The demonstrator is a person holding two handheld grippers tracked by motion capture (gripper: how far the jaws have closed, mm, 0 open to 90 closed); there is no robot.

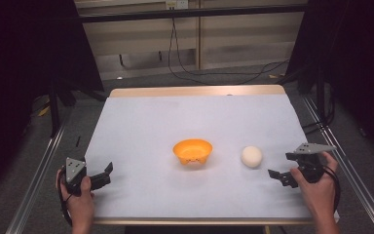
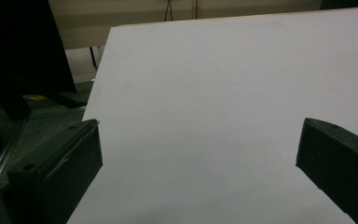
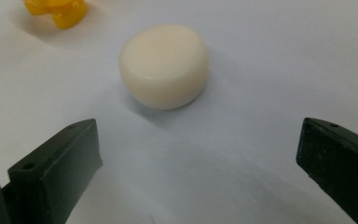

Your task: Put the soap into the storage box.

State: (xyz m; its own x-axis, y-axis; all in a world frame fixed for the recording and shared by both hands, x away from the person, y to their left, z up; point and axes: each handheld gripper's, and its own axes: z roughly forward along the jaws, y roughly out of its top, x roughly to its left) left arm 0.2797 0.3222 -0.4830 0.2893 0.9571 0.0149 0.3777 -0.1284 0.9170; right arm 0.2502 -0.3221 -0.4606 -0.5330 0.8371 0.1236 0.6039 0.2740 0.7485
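Both claws are released, and each one is held by a hand at the near edge of the desk (image 1: 126,117). On the left side of the high view, the left claw (image 1: 104,175) sits low over the white paper cover, near the front left corner, with its black jaws pointing toward the middle of the desk. A grey three-cornered plate is on top of it. In the left gripper view its two jaws stand wide apart, and between them is bare white paper; the left edge of the desk and a dark floor are seen beyond.

At the right side of the high view, the right claw (image 1: 278,176) is held just above the paper, and its jaws point to the left and a little forward. Its jaws are also spread wide with nothing between them. The person's right hand (image 1: 316,187) grips the body of this claw, and the left hand (image 1: 78,200) grips the other one.

An orange bowl (image 1: 193,151) stands near the middle of the desk, upright, with the opening to the top. To the right of it, apart from it, lies a cream-white round object (image 1: 251,156), like a thick smooth disc with rounded edges. In the right gripper view this cream-white round object (image 3: 164,66) rests flat on the paper in front of the jaws, not touching them, and a part of the orange bowl (image 3: 58,10) appears at the top left corner.
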